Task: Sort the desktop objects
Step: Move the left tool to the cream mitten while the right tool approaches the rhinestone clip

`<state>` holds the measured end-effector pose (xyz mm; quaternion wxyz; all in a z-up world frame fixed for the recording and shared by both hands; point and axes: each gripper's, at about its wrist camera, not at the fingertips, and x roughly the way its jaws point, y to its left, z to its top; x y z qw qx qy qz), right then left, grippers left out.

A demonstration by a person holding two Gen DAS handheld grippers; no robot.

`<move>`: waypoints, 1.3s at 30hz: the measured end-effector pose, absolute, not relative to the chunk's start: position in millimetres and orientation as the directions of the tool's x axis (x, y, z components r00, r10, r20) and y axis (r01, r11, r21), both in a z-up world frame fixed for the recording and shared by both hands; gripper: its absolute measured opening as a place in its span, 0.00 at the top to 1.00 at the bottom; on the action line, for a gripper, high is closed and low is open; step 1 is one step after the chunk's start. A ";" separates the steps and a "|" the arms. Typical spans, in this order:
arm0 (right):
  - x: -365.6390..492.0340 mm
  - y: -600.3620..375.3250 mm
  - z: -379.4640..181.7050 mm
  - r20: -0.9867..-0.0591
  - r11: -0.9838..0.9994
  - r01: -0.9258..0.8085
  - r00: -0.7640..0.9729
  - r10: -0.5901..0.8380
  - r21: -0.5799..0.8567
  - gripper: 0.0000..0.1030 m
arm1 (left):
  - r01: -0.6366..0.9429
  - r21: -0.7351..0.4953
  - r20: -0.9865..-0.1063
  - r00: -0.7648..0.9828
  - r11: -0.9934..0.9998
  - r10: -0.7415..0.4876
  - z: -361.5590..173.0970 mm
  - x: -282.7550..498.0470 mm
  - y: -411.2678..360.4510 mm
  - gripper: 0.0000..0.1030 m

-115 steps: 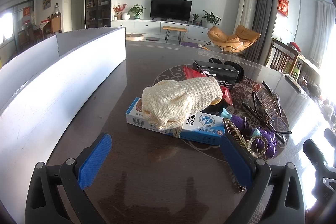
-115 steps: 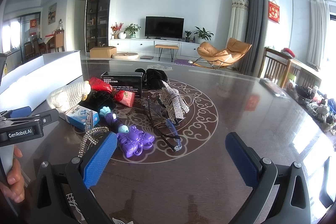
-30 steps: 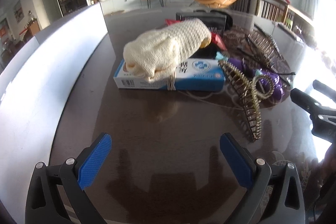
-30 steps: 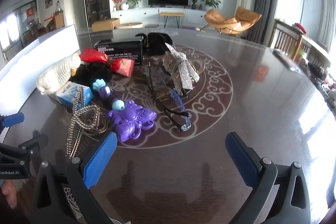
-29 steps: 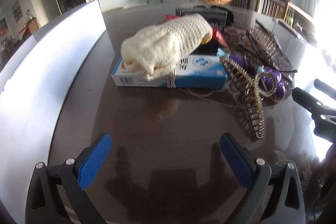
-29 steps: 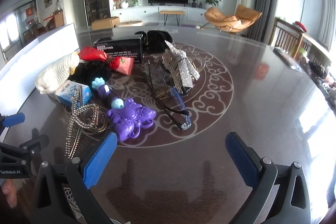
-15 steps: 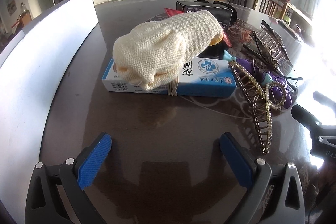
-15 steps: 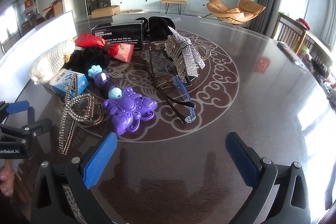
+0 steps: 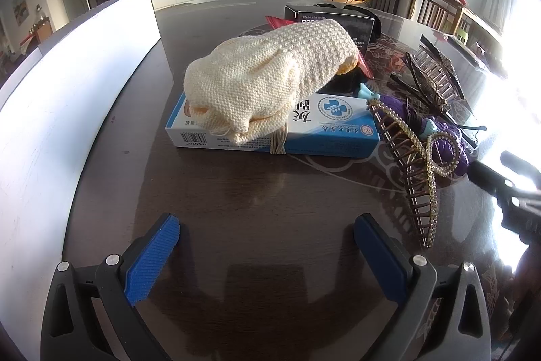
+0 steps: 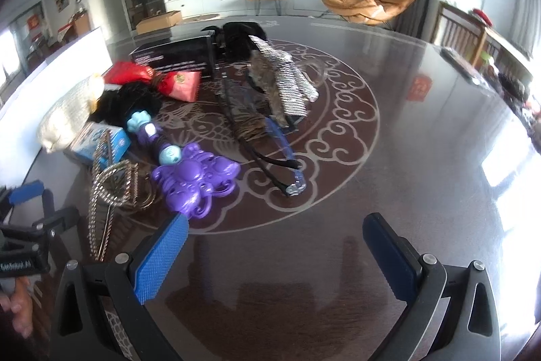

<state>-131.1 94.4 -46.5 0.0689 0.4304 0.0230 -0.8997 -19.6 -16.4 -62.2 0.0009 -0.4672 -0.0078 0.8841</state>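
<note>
A cream knitted mitt [image 9: 267,80] lies on a blue-and-white box [image 9: 318,131] straight ahead of my left gripper [image 9: 267,249], which is open and empty, a short way back from the box. A gold rhinestone hair claw [image 9: 419,164] lies to the box's right. In the right wrist view my right gripper [image 10: 274,252] is open and empty, just behind a purple butterfly toy wand [image 10: 189,171]. Blue-tipped glasses [image 10: 270,141], a silver hair claw [image 10: 287,83], a red pouch [image 10: 179,83] and a black box [image 10: 175,56] lie further back.
A long white bin wall [image 9: 67,83] runs along the left side of the dark round table [image 10: 422,192]. A black bundle [image 10: 132,104] sits beside the mitt. The left gripper's body [image 10: 27,242] and a hand [image 10: 20,307] show at the right view's left edge.
The left gripper has moved closer to the mitt and box. The right gripper has moved forward and tilted down toward the purple wand and glasses. Both stayed open.
</note>
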 end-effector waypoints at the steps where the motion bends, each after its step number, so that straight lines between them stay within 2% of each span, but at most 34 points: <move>1: -133.0 98.4 -47.0 -0.779 -0.992 0.124 -0.617 -0.105 0.036 0.00 | -0.003 -0.016 -0.827 -0.563 -1.000 0.015 -62.0 -17.9 -17.0 0.00; 7: -134.6 114.2 -46.2 -0.774 -0.992 0.060 -0.621 -0.123 0.110 0.00 | -0.048 -0.024 -0.826 -0.561 -0.999 0.047 -61.5 -3.8 -21.5 0.00; 13: -137.6 110.8 -48.9 -0.802 -0.990 0.100 -0.579 -0.143 0.104 0.00 | -0.024 -0.014 -0.825 -0.564 -1.000 0.025 -60.4 -5.9 -19.0 0.00; 25: -123.2 136.4 -43.1 -0.680 -0.900 0.223 -0.595 -0.429 0.374 0.00 | -0.004 -0.012 -0.825 -0.565 -1.000 0.013 -60.1 -3.2 -17.7 0.00; 30: -91.9 123.2 -33.4 -0.678 -0.915 0.267 -0.613 -0.404 0.303 0.00 | 0.001 -0.013 -0.826 -0.564 -1.000 0.010 -60.1 -3.5 -17.7 0.00; 34: -65.2 106.6 -35.7 -0.669 -0.862 0.328 -0.543 -0.507 0.387 0.00 | 0.022 -0.013 -0.830 -0.557 -1.000 -0.001 -61.0 8.0 -26.5 0.00; 39: -57.6 72.0 -44.5 -0.728 -0.859 0.384 -0.472 -0.498 0.338 0.00 | 0.022 -0.013 -0.834 -0.552 -1.000 -0.001 -61.7 38.1 -38.7 0.00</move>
